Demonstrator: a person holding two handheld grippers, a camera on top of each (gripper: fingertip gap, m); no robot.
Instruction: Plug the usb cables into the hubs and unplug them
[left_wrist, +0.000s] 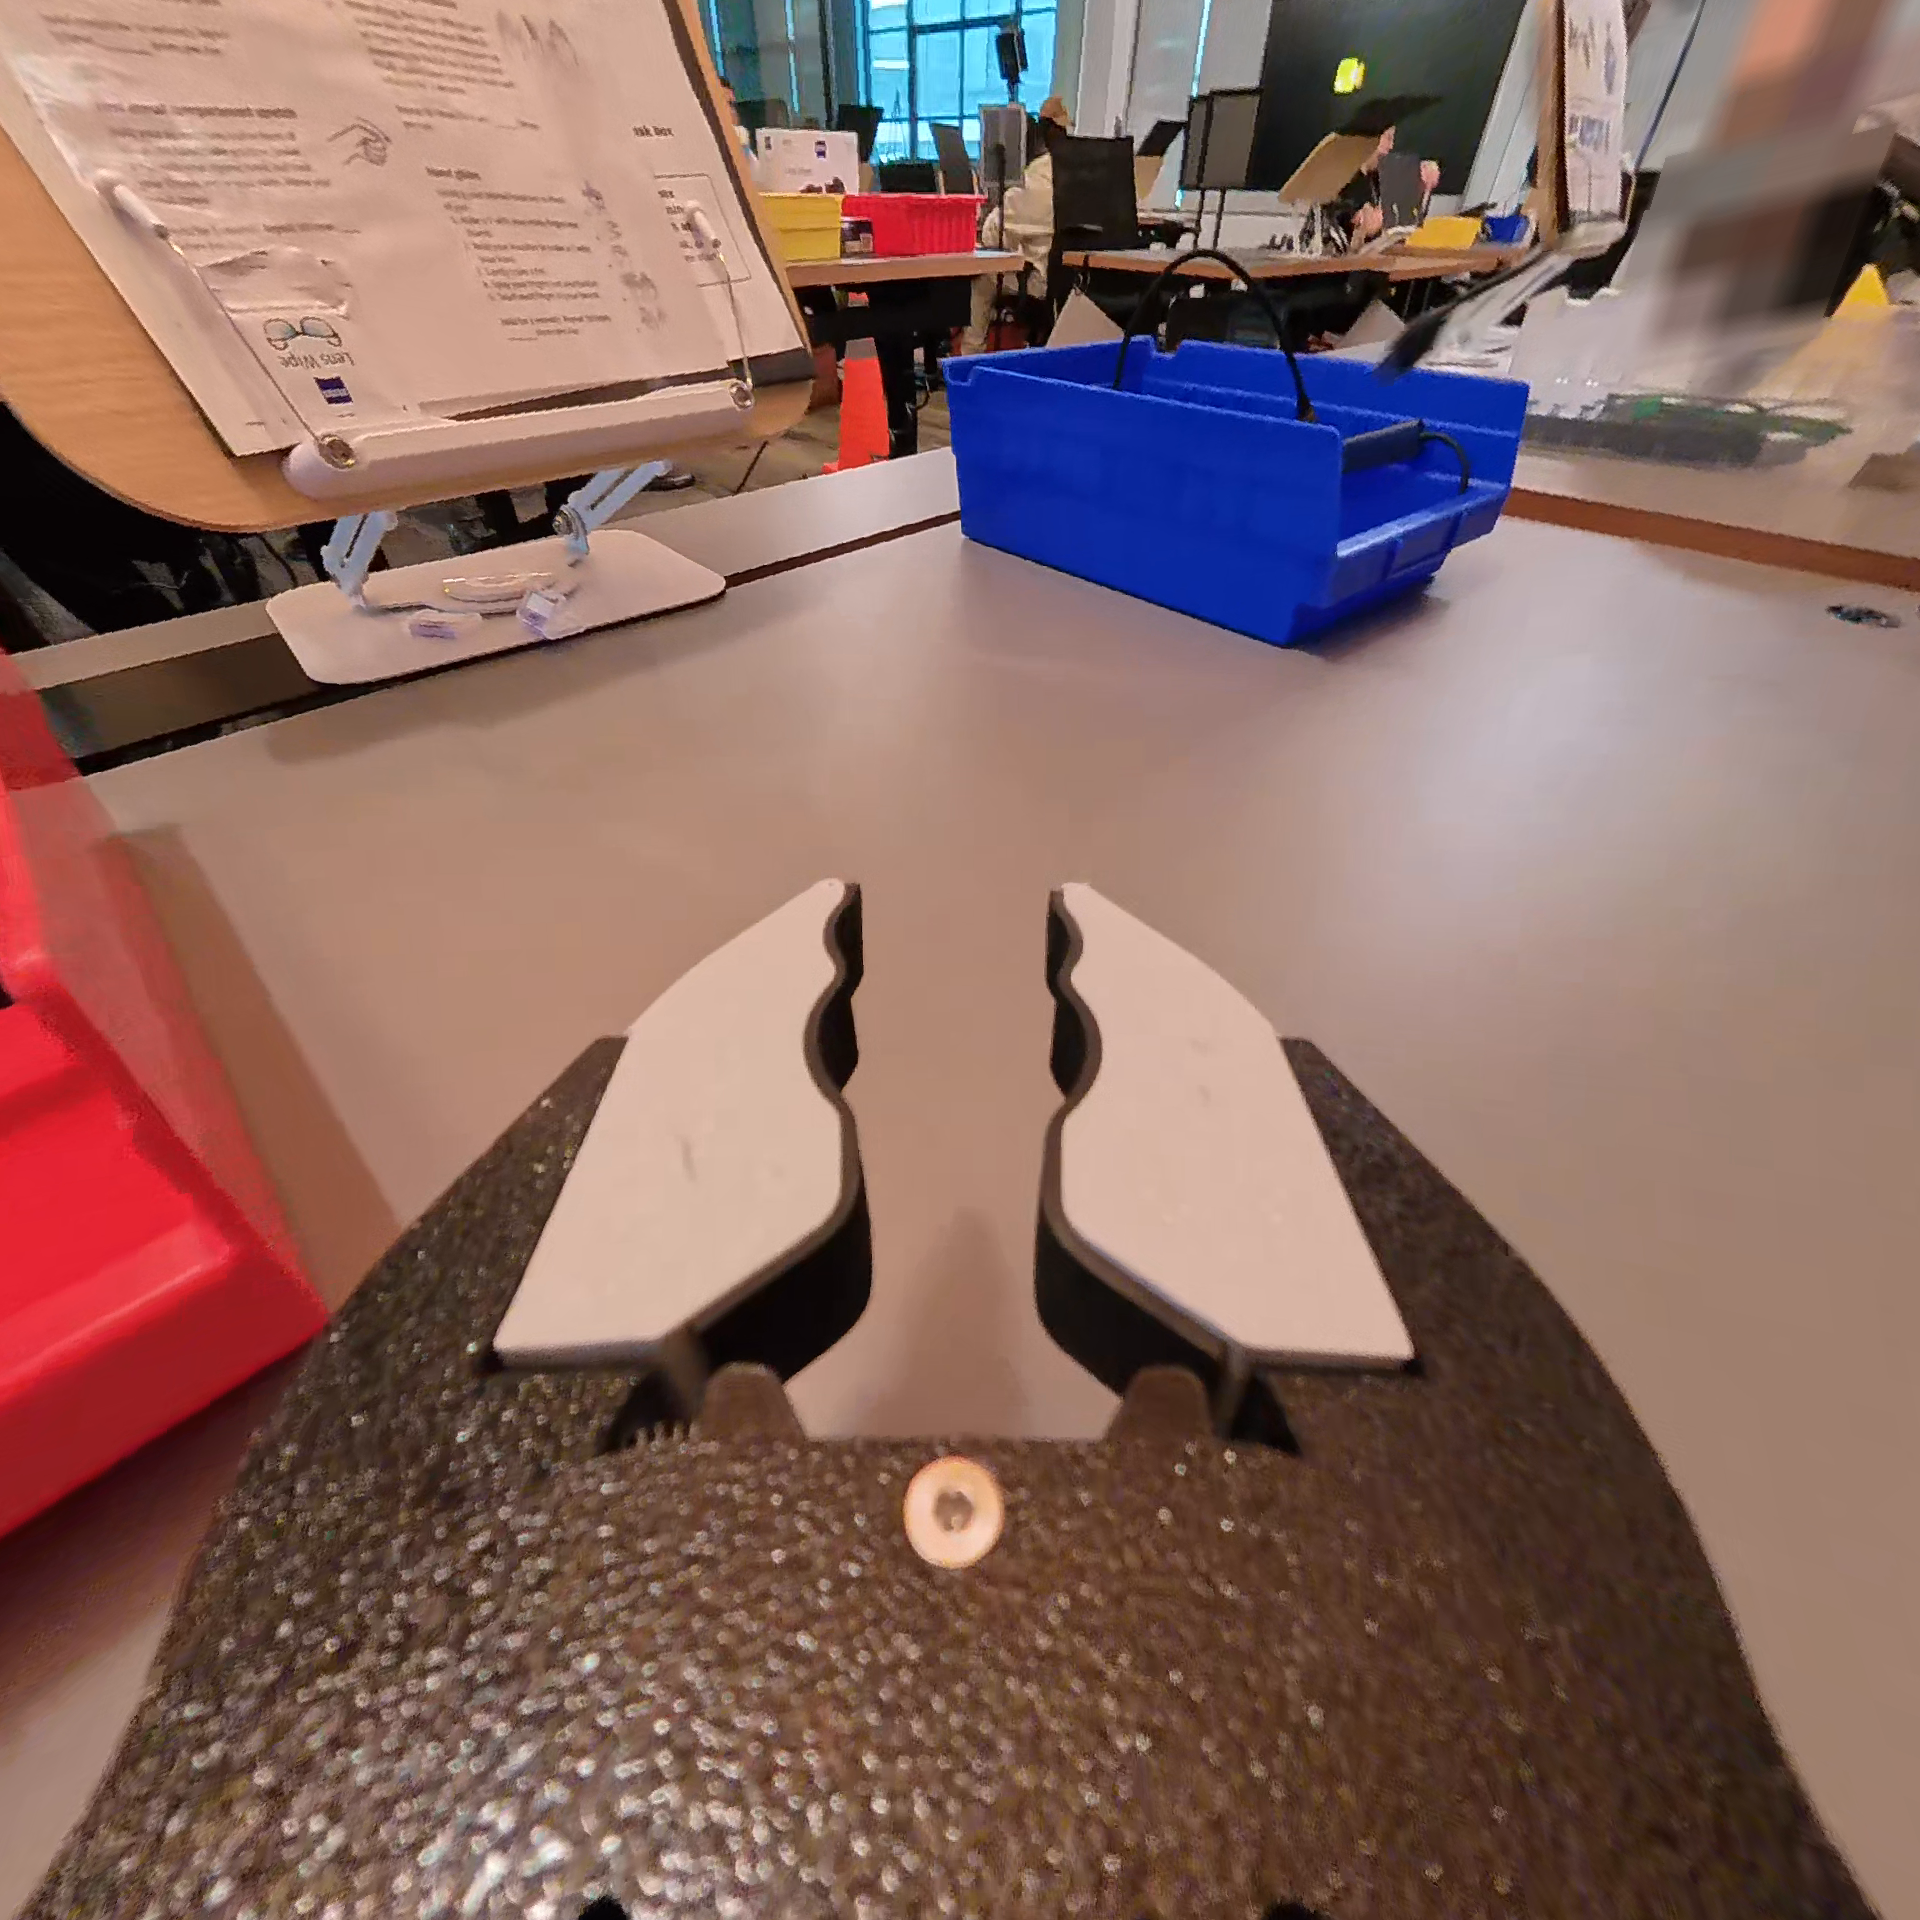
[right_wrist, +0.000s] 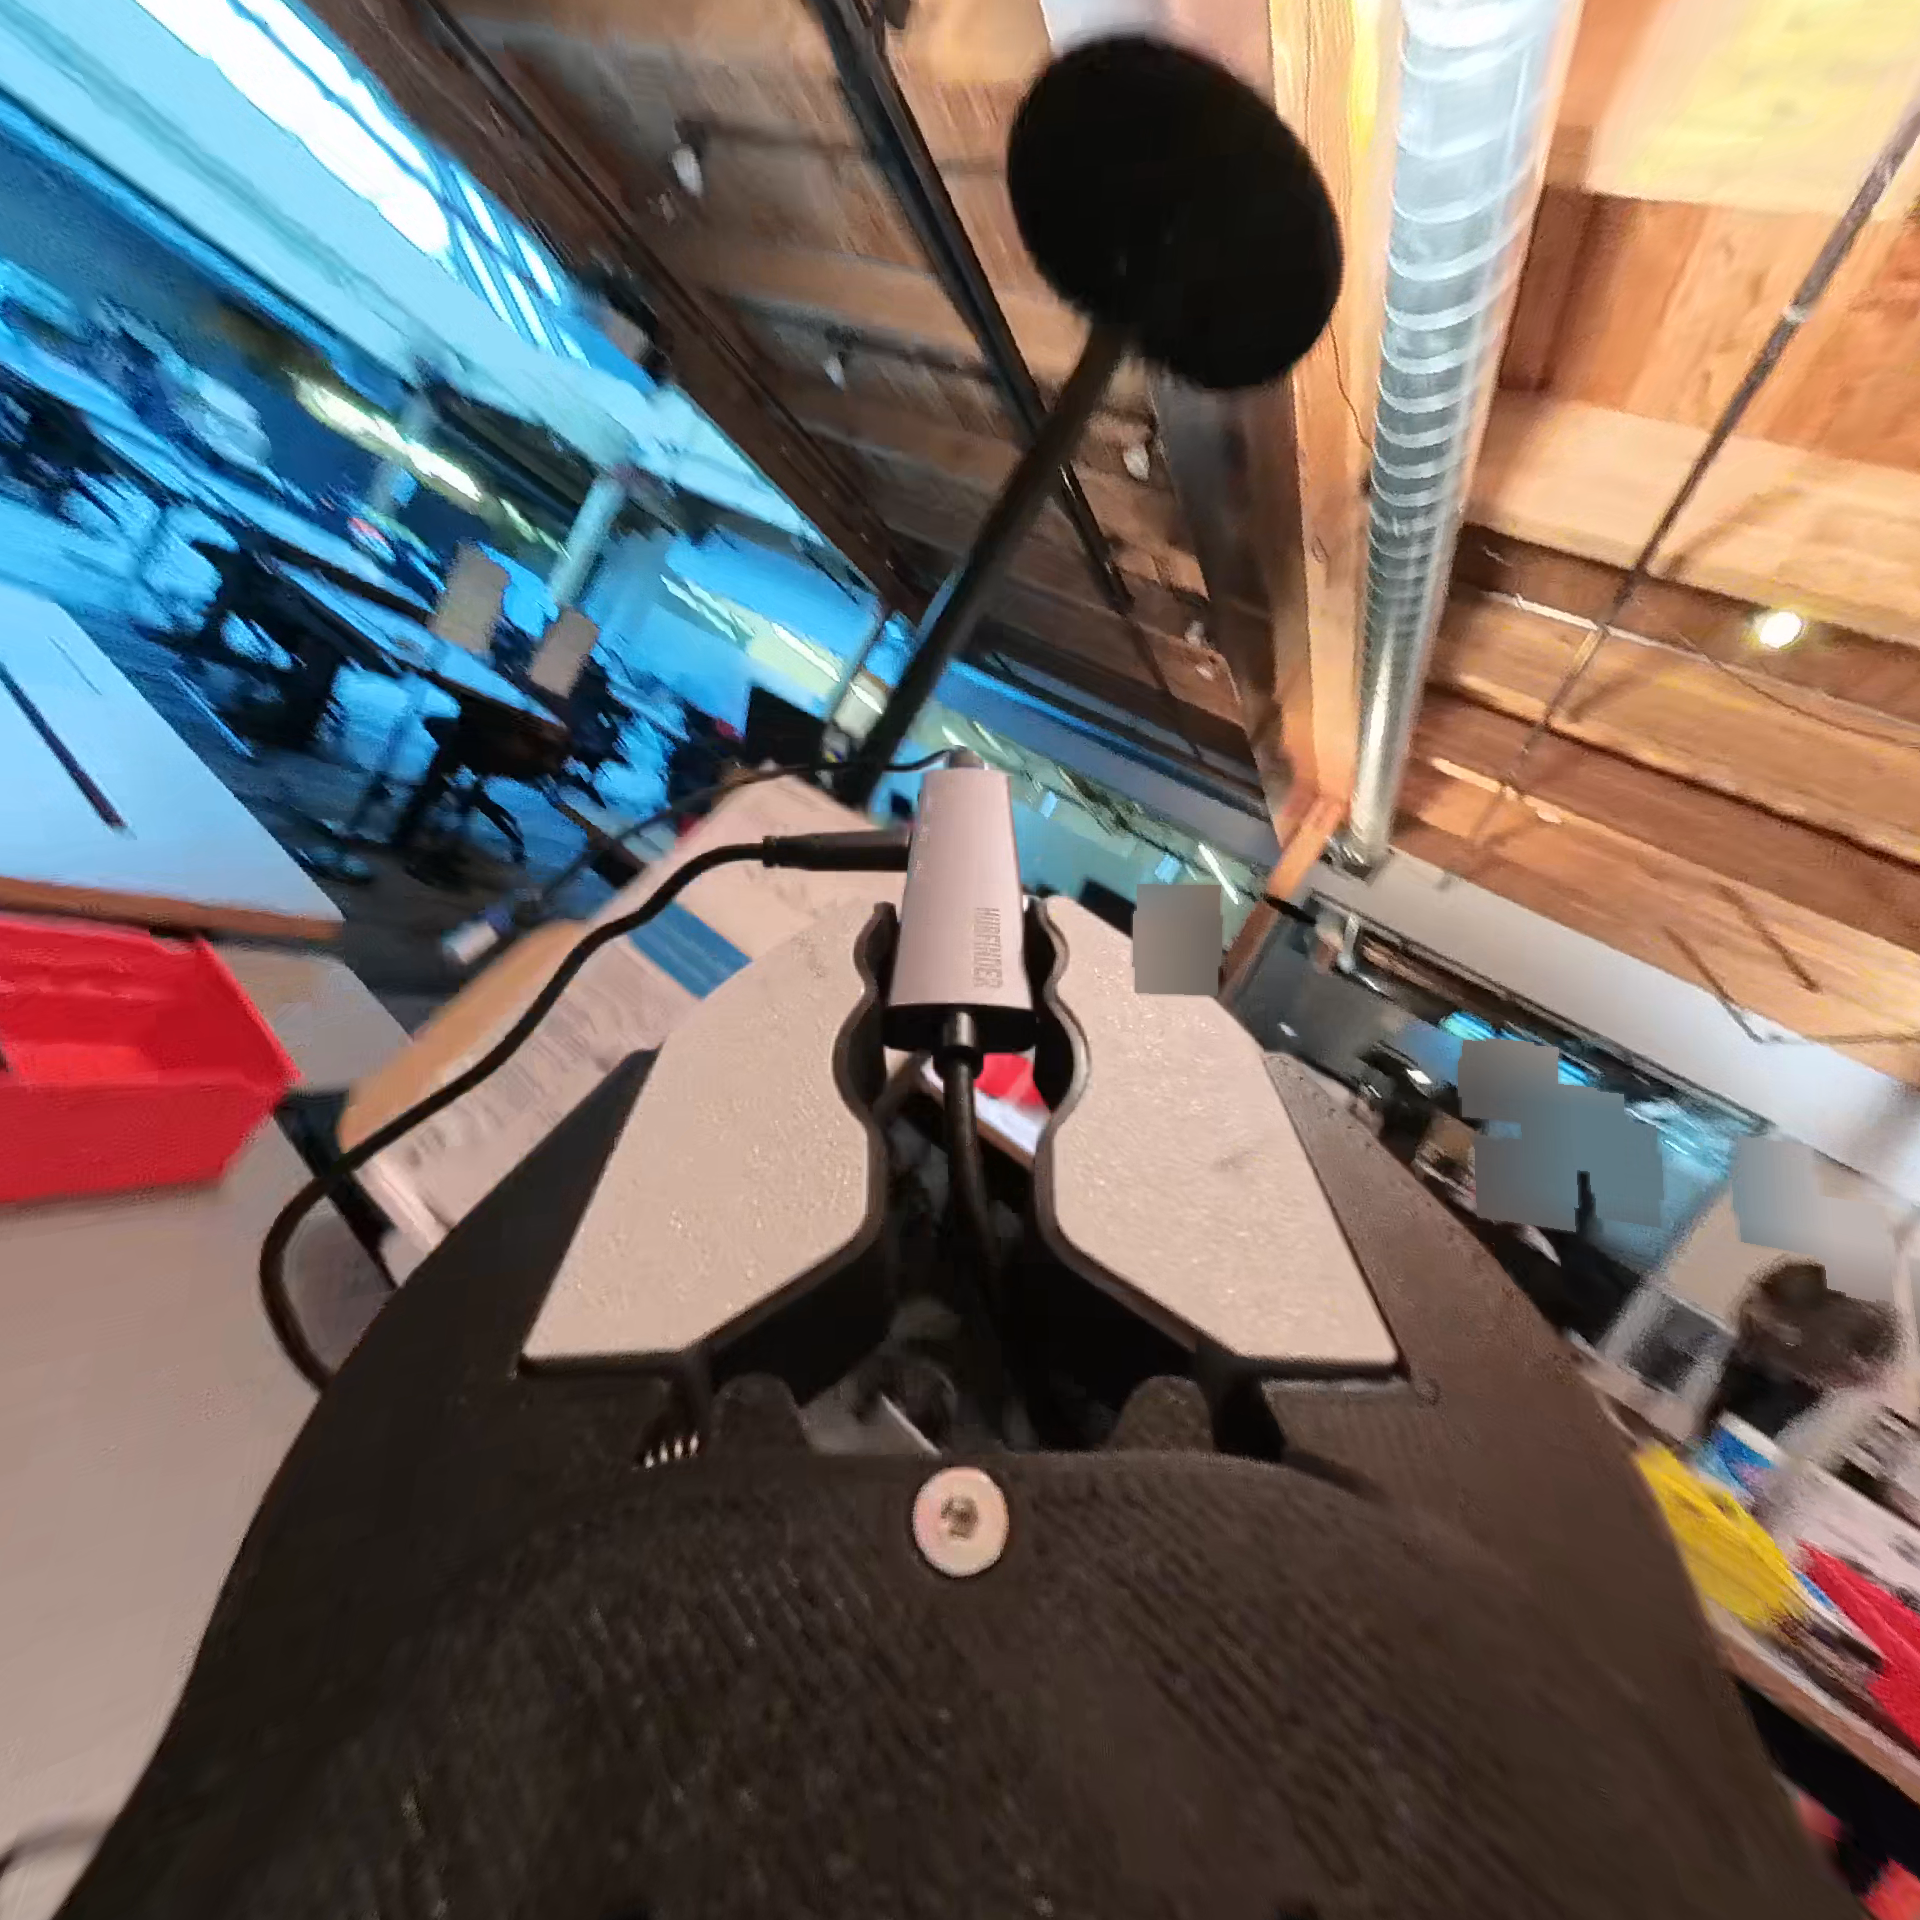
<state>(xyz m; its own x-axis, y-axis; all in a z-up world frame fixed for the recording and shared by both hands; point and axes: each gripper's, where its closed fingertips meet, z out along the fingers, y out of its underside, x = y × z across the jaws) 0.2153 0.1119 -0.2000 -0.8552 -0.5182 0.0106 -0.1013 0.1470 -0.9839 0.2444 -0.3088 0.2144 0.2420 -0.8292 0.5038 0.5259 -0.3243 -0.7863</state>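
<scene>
The right hand-held gripper (right_wrist: 958, 951) squeezes a small grey USB hub (right_wrist: 954, 914) by its two long sides and holds it up in the air. The hub looks light, hard and smooth, so it could slip. A black cable (right_wrist: 540, 987) is plugged into its side; it is thin and bendy, so grab its stiff plug. The left hand-held gripper (left_wrist: 954, 904) is spread apart, holding nothing, low over the bench (left_wrist: 1351, 883). Another hub sits in the blue bin (left_wrist: 1164, 488).
</scene>
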